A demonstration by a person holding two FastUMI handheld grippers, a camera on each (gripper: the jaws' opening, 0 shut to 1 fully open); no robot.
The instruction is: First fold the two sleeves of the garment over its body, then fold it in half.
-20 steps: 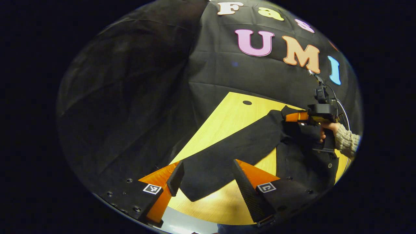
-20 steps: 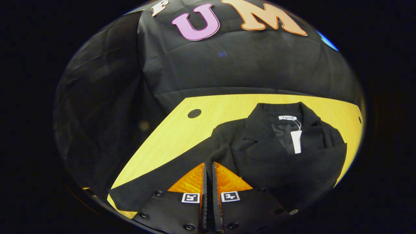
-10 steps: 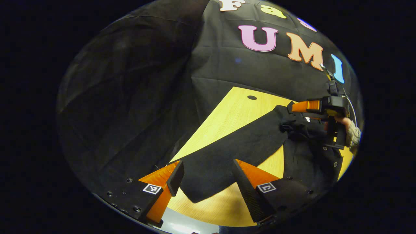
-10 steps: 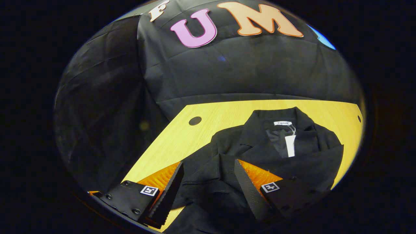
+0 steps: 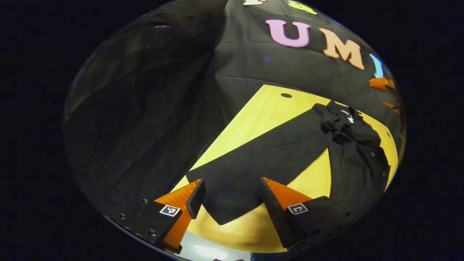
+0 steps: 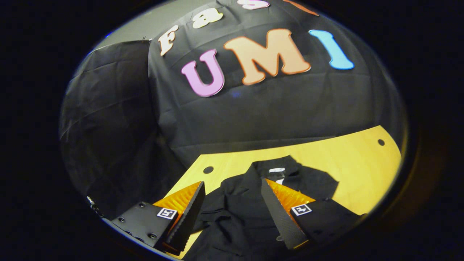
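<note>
Left gripper view: the yellow wooden desk carries a black garment whose body lies toward the desk's right edge, collar pointing to the far edge. One sleeve stretches flat from the shoulder across the desk toward the near left edge, its cuff lying between the fingers of the left gripper, whose jaws stand wide and press on nothing. Right gripper view: the right gripper hovers above the garment's body, jaws wide and holding nothing; the collar with its white label lies just beyond. A round hole marks the desk's far left corner.
</note>
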